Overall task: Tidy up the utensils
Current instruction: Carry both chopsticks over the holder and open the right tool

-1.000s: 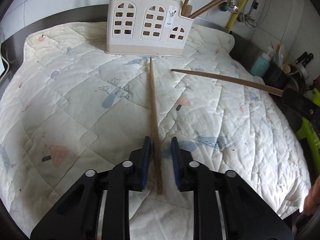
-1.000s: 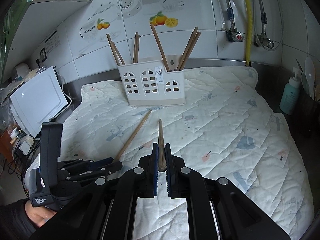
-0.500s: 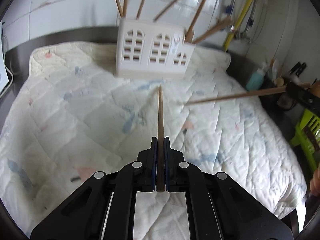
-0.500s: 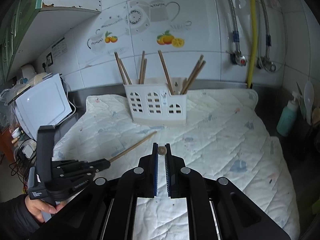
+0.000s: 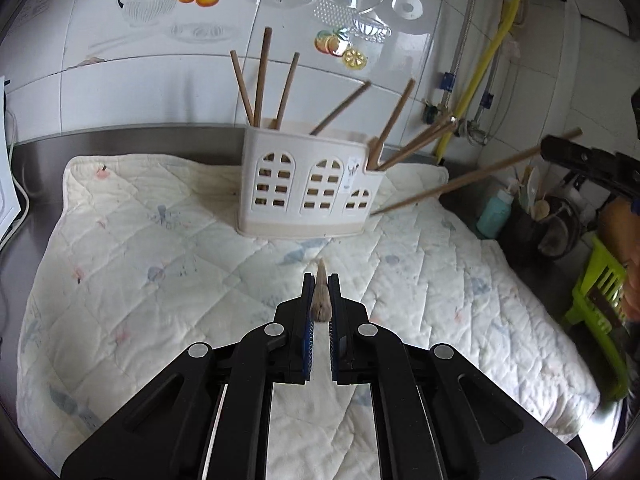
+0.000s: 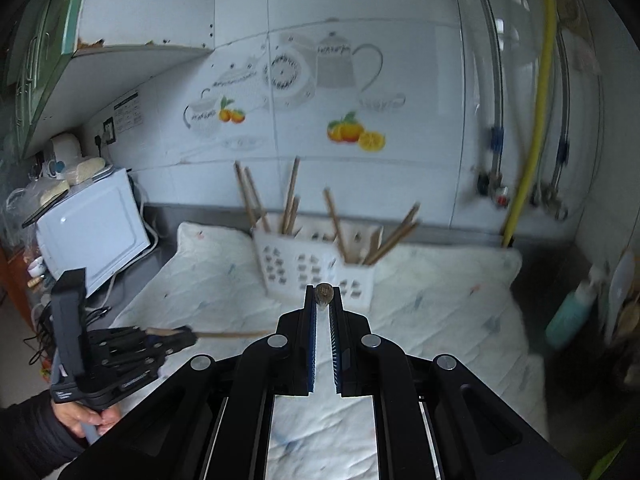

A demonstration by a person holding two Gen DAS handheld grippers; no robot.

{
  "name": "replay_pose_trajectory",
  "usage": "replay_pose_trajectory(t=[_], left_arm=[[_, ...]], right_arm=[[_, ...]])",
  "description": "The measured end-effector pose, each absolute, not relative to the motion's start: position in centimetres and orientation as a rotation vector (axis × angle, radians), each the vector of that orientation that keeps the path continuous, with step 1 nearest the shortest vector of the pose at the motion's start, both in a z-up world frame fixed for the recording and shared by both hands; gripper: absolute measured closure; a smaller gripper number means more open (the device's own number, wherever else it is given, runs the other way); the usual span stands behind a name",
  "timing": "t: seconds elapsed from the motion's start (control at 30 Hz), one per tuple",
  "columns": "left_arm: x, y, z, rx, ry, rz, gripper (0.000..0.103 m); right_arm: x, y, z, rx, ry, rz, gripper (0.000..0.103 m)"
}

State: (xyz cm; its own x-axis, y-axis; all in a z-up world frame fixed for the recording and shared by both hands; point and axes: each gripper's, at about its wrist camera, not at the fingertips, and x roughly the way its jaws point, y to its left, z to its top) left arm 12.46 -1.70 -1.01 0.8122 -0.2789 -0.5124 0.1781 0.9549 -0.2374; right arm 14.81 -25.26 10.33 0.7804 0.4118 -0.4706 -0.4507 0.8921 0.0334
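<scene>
while both grippers hang above the quilted mat (image 5: 160,264) on the desk, each clamps one brown wooden chopstick. left gripper (image 5: 320,296): jaws closed on a chopstick (image 5: 321,300), seen end-on, tip toward the holder. right gripper (image 6: 323,300): jaws closed on a second chopstick (image 6: 324,293), only its round end showing. white utensil holder (image 5: 308,188), arched window cut-outs, small label too small to read, stands on the mat with several chopsticks leaning inside.

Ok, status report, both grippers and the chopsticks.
Left gripper shut on a chopstick. Right gripper shut on another chopstick. Both clear of the quilted mat, white holder ahead, nothing between.
</scene>
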Motion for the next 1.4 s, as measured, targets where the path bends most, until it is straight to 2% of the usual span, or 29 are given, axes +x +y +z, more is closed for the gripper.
replay_pose_trajectory(t=[0.2, 0.37, 0.8, 1.23, 1.33, 1.4], left_arm=[[13.5, -1.0, 1.7, -0.149, 0.548, -0.242, 0.098], [14.2, -0.8, 3.4, -0.124, 0.532, -0.245, 0.098], [15.4, -0.4, 8.2, -0.070, 0.469, -0.234, 0.098], [18.2, -1.8, 16.5, 0.009, 0.299, -0.208, 0.098], [19.1, -2.4, 17.9, 0.027, 0.267, -0.190, 0.098], [19.9, -2.7, 18.5, 0.032, 0.252, -0.181, 0.098]], right_arm=[[18.0, -25.1, 13.7, -0.140, 0.452, 0.413, 0.097], [20.5, -24.3, 14.4, -0.171, 0.479, 0.396, 0.097], [26.9, -22.2, 13.1, -0.169, 0.652, 0.419, 0.097], [30.3, -21.1, 10.6, -0.164, 0.700, 0.408, 0.096], [30.4, -21.2, 10.6, -0.163, 0.688, 0.407, 0.090], [30.1, -21.4, 11.0, -0.167, 0.671, 0.406, 0.080]])
